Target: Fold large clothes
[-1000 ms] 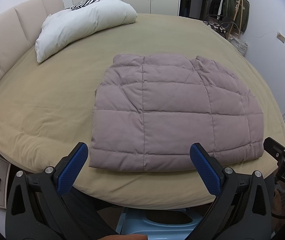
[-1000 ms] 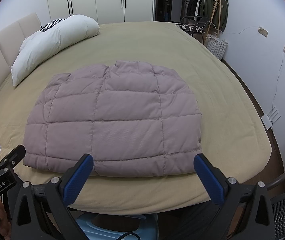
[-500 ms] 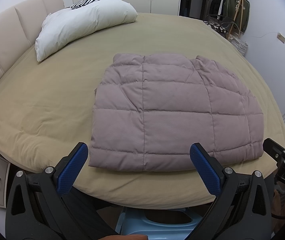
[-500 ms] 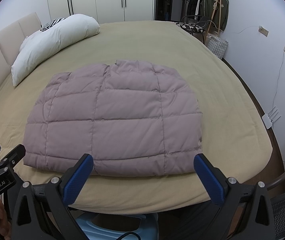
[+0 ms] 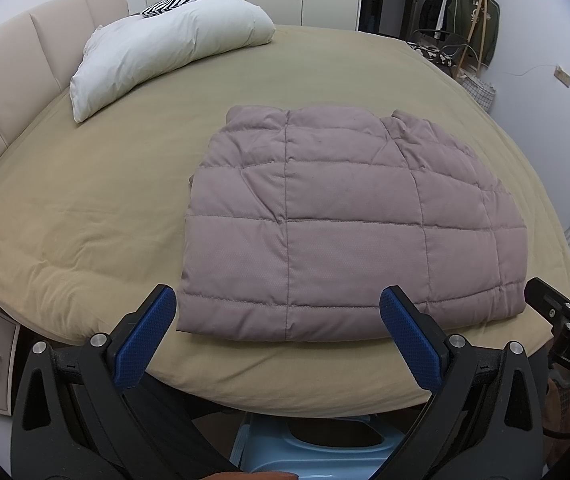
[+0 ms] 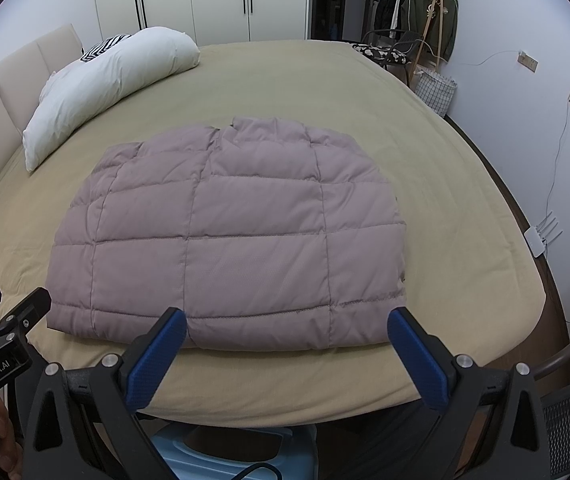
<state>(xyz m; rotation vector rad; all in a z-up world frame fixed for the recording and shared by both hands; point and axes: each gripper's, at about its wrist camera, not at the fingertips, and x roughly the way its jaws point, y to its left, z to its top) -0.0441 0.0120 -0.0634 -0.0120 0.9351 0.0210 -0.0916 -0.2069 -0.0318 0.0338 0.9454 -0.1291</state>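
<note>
Folded mauve puffer jacket (image 5: 349, 224) laid on the tan bed (image 5: 85, 208).
Left gripper (image 5: 277, 336) and right gripper (image 6: 287, 344) are held spread wide, empty, at bottom of frame.

Black hand-held gripper (image 5: 277, 330) frames, blue textured pads (image 5: 147, 336), silver screws

Left gripper (image 5: 278, 334): jaws spread wide, blue-padded fingers (image 5: 146, 344) pointing forward, nothing between them; level, low in its own view. Right gripper (image 6: 286, 356): jaws likewise wide apart, blue pads (image 6: 419, 364) empty; level, alongside the left. Each gripper's tip shows at the edge of the other's view.
</note>
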